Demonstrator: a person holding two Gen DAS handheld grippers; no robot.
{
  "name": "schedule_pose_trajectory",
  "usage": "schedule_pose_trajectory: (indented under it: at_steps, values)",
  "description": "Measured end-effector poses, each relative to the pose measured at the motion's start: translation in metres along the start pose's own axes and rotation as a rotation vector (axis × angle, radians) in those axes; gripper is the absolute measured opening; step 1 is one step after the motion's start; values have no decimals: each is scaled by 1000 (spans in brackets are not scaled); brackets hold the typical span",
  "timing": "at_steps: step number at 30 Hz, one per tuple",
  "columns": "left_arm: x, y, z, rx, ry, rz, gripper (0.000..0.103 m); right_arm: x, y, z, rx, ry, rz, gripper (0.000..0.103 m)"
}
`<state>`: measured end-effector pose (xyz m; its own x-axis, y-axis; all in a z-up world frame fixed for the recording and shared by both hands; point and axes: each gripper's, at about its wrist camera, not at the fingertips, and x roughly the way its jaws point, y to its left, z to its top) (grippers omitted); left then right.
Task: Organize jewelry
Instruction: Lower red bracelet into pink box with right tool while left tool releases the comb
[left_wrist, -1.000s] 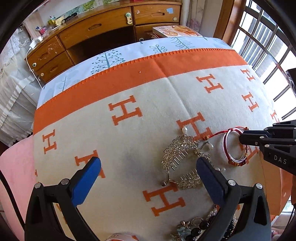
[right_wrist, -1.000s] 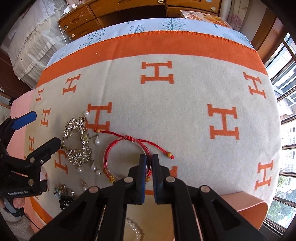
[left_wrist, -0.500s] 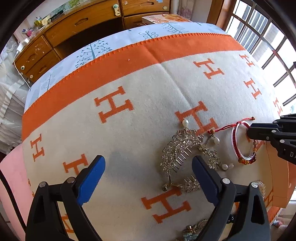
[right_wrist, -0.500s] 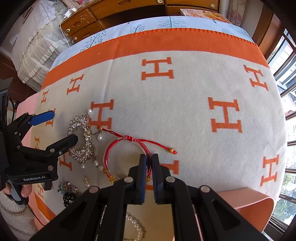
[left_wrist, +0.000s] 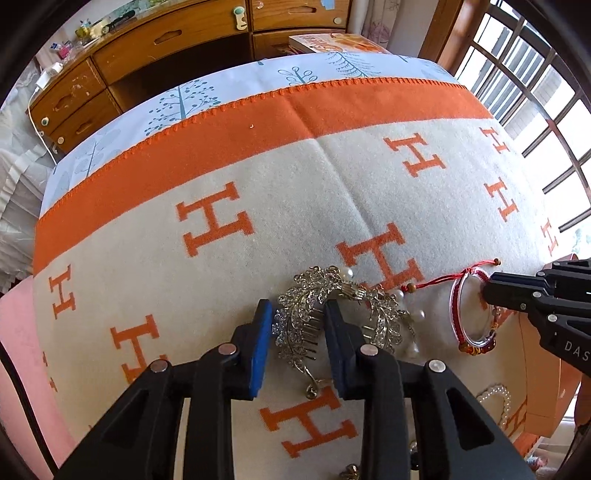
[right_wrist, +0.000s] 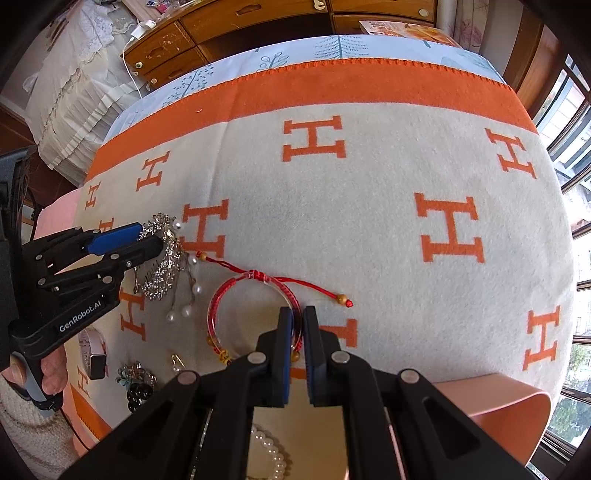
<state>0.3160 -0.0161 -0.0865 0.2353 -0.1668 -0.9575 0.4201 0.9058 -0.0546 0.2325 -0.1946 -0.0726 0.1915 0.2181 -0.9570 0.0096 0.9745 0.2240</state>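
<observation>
Silver comb (left_wrist: 332, 314) lies on the blanket (left_wrist: 258, 192), curving across the left gripper (left_wrist: 297, 332), whose jaws have just been closing around its left end; right gripper (right_wrist: 297, 332) clenched on the bangle (right_wrist: 251, 314).

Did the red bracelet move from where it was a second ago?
No. The red bracelet lies beside the same orange H on the blanket, its cord bead pointing the same way, with the right gripper shut on it.

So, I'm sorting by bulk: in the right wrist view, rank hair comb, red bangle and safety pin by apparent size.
1. Hair comb and red bangle: look alike, unranked.
2. Safety pin: smallest.
</observation>
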Motion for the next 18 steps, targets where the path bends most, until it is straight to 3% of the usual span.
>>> schedule_pose_trajectory:
  at_steps: [8,13,18]
  values:
    - [-21,1,-25,-99,-35,9,26,-19,-1,-10,34,-55,99,6]
    - [-65,-8,-39,-130,-109,13,25,-56,-3,-24,39,-143,162,6]
    - [-118,-39,-51,-95,-205,-21,25,-99,-18,-51,26,-229,194,6]
